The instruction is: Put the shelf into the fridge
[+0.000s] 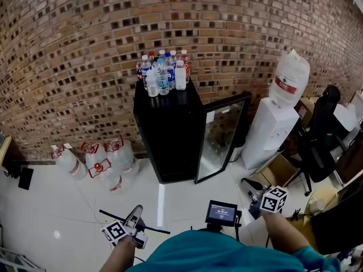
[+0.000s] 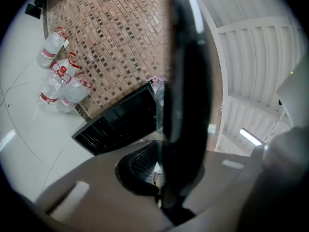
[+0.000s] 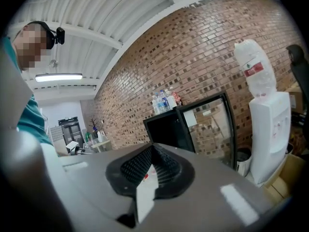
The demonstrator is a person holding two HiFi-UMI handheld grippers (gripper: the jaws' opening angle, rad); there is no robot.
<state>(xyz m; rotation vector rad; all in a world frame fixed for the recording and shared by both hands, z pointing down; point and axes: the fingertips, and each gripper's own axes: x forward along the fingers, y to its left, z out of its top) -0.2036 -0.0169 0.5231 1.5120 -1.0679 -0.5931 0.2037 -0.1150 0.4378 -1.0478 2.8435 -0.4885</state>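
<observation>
The shelf (image 1: 113, 215) is a thin dark pane, seen edge-on as a black line low at the left of the head view. My left gripper (image 1: 136, 213) is shut on it. In the left gripper view the shelf (image 2: 186, 105) rises as a dark glassy slab from between the jaws of the left gripper (image 2: 161, 178). The black fridge (image 1: 170, 129) stands against the brick wall, its glass door (image 1: 218, 137) swung open to the right. My right gripper (image 1: 266, 200) hovers low at the right, well short of the fridge. In its own view the right gripper (image 3: 152, 166) is shut with nothing in it.
Several small bottles (image 1: 163, 72) stand on top of the fridge. Large water jugs (image 1: 99, 163) lie on the floor to its left. A white water dispenser (image 1: 272, 129), a cardboard box (image 1: 278, 169) and an office chair (image 1: 320, 135) crowd the right side.
</observation>
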